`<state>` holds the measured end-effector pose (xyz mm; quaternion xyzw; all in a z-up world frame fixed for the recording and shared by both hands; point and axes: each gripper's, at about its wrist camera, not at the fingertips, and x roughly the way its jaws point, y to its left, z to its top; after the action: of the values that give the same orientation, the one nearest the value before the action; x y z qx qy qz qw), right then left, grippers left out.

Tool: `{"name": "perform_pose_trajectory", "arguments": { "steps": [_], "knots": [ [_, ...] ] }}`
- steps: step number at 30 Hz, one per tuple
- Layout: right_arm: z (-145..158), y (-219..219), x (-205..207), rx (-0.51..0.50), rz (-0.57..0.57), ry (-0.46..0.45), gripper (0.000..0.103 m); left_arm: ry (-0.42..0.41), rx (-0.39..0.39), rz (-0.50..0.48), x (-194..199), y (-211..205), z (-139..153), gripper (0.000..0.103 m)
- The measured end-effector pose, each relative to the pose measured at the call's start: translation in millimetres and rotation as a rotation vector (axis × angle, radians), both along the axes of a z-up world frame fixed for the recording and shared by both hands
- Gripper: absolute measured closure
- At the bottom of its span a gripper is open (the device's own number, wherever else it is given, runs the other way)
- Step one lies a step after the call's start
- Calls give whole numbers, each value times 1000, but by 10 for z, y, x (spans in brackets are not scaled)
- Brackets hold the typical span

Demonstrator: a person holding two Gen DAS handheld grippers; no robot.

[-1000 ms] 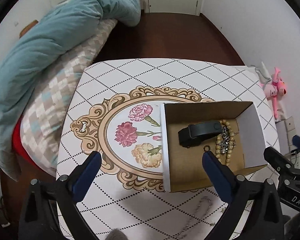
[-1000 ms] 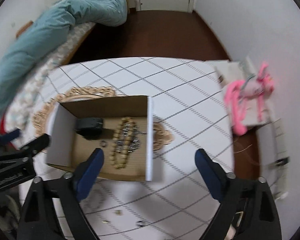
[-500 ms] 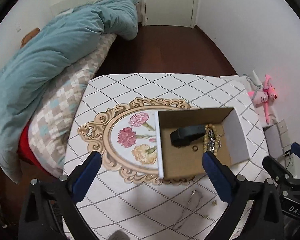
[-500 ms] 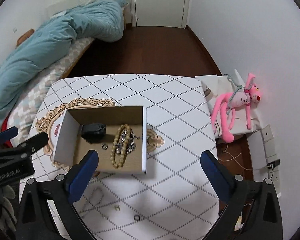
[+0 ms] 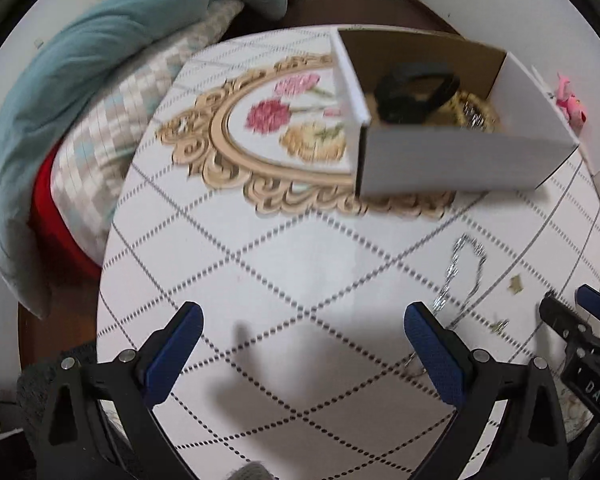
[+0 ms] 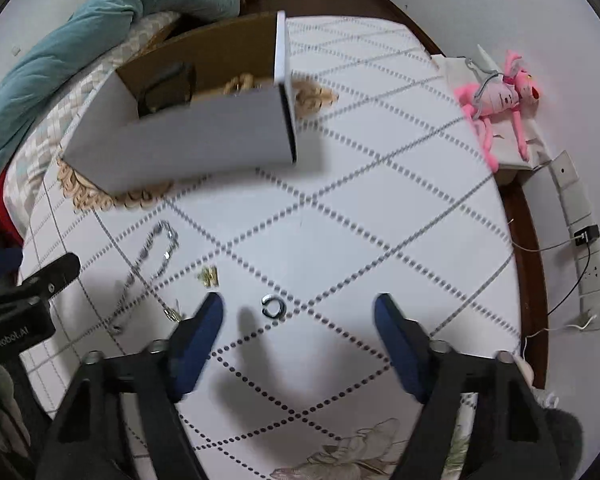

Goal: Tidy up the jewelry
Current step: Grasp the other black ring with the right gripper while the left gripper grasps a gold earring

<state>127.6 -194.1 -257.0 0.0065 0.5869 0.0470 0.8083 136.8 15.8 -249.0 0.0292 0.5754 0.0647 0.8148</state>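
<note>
The right claw (image 6: 298, 312) hung over the white diamond-patterned desk (image 6: 360, 208), its jaws just narrowed yet still apart and gripping nothing. A small silver open ring (image 6: 273, 305) lay between its fingertips, nearer the left finger. The left claw (image 5: 304, 330) stood wide and empty; the thin silver chain (image 5: 460, 272) lay just beyond its right finger. The white-sided cardboard box (image 6: 188, 140) holding the stowed jewelry sat farther off.
</note>
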Motion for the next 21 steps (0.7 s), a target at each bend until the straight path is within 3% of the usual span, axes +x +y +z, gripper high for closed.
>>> {"name": "perform_pose_trajectory", "arguments": {
  "steps": [5, 7, 9, 21],
  "knots": [
    [-33, 102, -68, -48, 28, -59, 55, -4, 25, -11, -50, -21, -32, 0],
    [-21, 141, -85, -66, 38, -76, 77, -5, 21, -10, -57, -23, -32, 0],
    [-12, 176, -93, -80, 51, -77, 90, -9, 18, -13, -62, -49, -16, 0],
    [187, -155, -213, 35, -50, -85, 90, -15, -31, -118, -189, -619, 17, 0]
  ]
}}
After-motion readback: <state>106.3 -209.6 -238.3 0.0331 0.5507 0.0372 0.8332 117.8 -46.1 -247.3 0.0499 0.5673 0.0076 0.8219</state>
